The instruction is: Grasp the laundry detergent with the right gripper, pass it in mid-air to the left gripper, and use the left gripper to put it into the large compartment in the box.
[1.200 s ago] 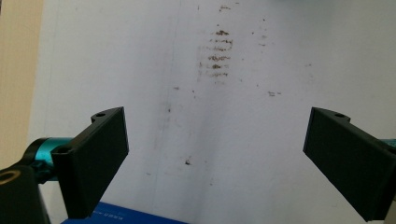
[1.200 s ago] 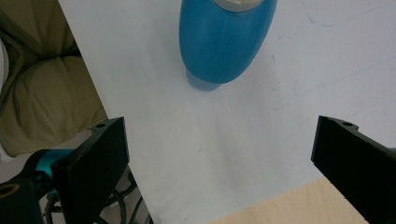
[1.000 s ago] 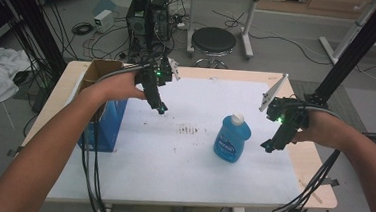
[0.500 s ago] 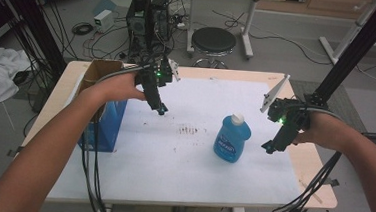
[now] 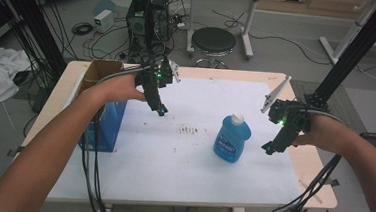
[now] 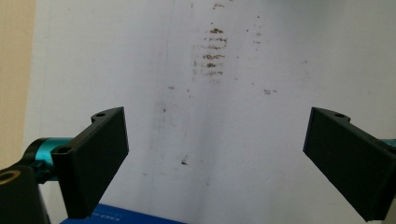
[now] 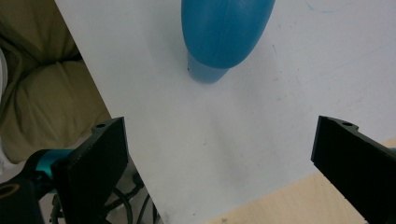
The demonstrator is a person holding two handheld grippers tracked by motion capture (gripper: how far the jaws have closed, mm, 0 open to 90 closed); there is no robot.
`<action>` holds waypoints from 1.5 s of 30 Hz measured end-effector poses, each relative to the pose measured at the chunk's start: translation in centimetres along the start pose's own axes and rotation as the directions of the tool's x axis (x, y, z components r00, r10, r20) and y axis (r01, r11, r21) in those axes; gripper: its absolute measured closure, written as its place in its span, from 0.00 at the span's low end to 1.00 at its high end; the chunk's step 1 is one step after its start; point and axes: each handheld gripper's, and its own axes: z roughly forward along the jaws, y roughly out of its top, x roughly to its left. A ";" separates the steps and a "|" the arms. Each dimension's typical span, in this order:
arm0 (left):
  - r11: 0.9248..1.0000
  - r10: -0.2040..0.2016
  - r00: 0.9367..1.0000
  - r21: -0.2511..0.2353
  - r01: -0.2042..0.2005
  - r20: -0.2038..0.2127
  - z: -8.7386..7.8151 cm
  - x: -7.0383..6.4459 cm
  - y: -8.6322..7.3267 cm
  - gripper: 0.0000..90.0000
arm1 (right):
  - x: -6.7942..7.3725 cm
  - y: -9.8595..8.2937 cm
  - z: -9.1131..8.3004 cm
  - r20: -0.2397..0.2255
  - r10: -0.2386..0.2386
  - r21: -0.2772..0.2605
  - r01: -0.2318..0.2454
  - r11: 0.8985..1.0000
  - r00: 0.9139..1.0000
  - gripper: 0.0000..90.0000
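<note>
The blue bottle (image 5: 232, 139) stands upright on the white sheet (image 5: 182, 156) covering the bench (image 5: 316, 180), right of the brown stains (image 5: 190, 130). The right hand-held gripper (image 5: 268, 148) hangs just beside it, jaws wide and empty. The left hand-held gripper (image 5: 160, 109) hovers well apart, over the sheet near the blue box (image 5: 105, 125), jaws also wide.

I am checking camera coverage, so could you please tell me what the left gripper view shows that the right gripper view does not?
The left gripper view alone has the brown smudges on the white sheet and a blue box edge at the bottom. The right gripper view alone has the blue bottle, upright in the high view, plus the person's trousers below the table edge. Both share the white sheet, a strip of bare wood, and wide-open black jaws holding nothing.
</note>
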 end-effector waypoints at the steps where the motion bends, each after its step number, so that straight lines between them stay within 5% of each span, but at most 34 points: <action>1: 1.000 0.000 1.000 -0.002 0.000 -0.002 0.1 0.0 0.0 0.07 | 0.0 0.0 0.0 0.002 0.004 0.000 -0.004 1.000 1.000 0.03; 13: 1.000 -0.005 1.000 -0.006 0.005 -0.001 0.0 -0.3 -0.3 0.07 | 0.4 -0.2 -0.2 0.027 0.062 -0.021 -0.061 0.998 0.998 0.03; 23: 1.000 -0.002 1.000 -0.007 0.002 -0.005 0.2 -0.5 -0.5 0.07 | 0.9 -0.5 0.7 0.022 0.176 -0.048 -0.175 0.983 0.984 0.03; 32: 1.000 0.003 1.000 -0.003 -0.003 0.003 0.4 -0.3 -0.6 0.07 | 0.7 -1.3 1.8 -0.010 0.213 -0.097 -0.213 0.972 0.977 0.03; 38: 1.000 0.002 1.000 -0.006 -0.002 0.005 0.5 -0.3 -0.6 0.07 | 0.5 -2.1 2.6 -0.040 0.223 -0.162 -0.227 0.960 0.974 0.03; 40: 1.000 0.001 1.000 -0.005 -0.001 0.008 0.5 -0.3 -0.7 0.07 | 0.5 -2.3 3.0 -0.052 0.250 -0.190 -0.255 0.948 0.967 0.03; 45: 1.000 0.003 1.000 -0.002 -0.003 0.008 0.6 -0.2 -0.7 0.07 | 0.4 -2.9 4.4 -0.076 0.230 -0.272 -0.242 0.932 0.970 0.03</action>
